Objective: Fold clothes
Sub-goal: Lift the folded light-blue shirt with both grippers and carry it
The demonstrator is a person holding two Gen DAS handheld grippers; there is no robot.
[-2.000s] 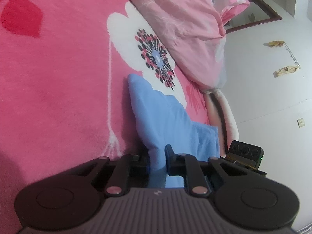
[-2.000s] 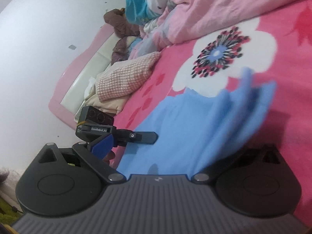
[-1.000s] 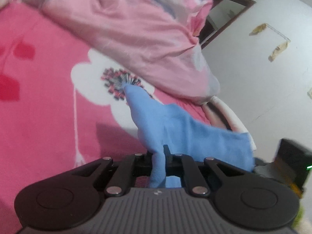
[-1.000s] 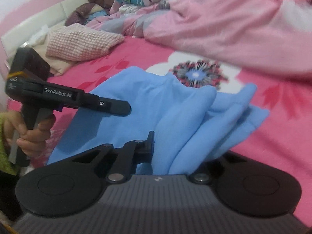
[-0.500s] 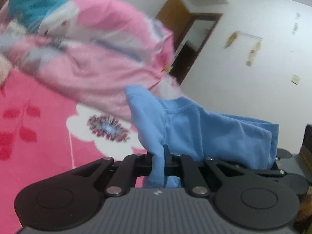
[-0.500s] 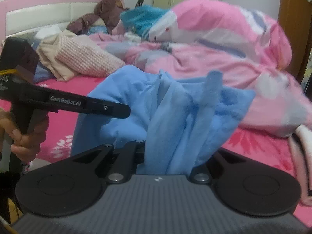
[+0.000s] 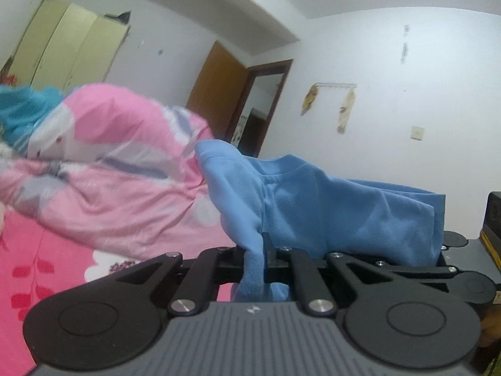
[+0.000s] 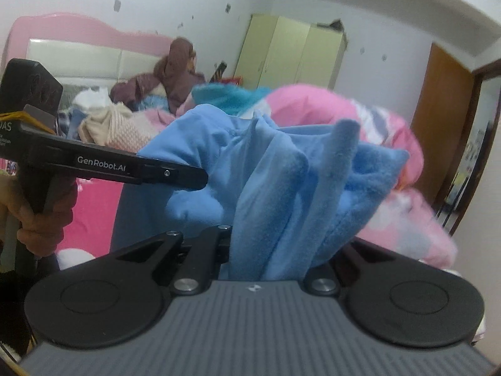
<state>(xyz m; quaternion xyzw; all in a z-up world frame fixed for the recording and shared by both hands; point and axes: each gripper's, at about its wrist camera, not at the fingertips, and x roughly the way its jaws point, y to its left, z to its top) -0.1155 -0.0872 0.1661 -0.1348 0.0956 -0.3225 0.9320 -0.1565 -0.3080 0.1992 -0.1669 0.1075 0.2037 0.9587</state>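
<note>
**Left wrist view: blue fleece garment held up between both grippers**

Beyond and below the fingers lies the bed (image 7: 47,269), its pink flowered blanket showing at lower left, with a rumpled pink duvet (image 7: 119,169) heaped further ahead. The blue fleece garment (image 7: 313,206) hangs in the air above the bed, stretched from one gripper to the other. The left gripper (image 7: 255,255) has its fingers clenched on a fold of the fleece, which bunches between them. In the right wrist view, the right gripper (image 8: 269,250) grips a thick gather of the same cloth, though its right finger is hidden beneath the fabric. A hand (image 8: 37,219) holds the left gripper's handle at far left.
</note>
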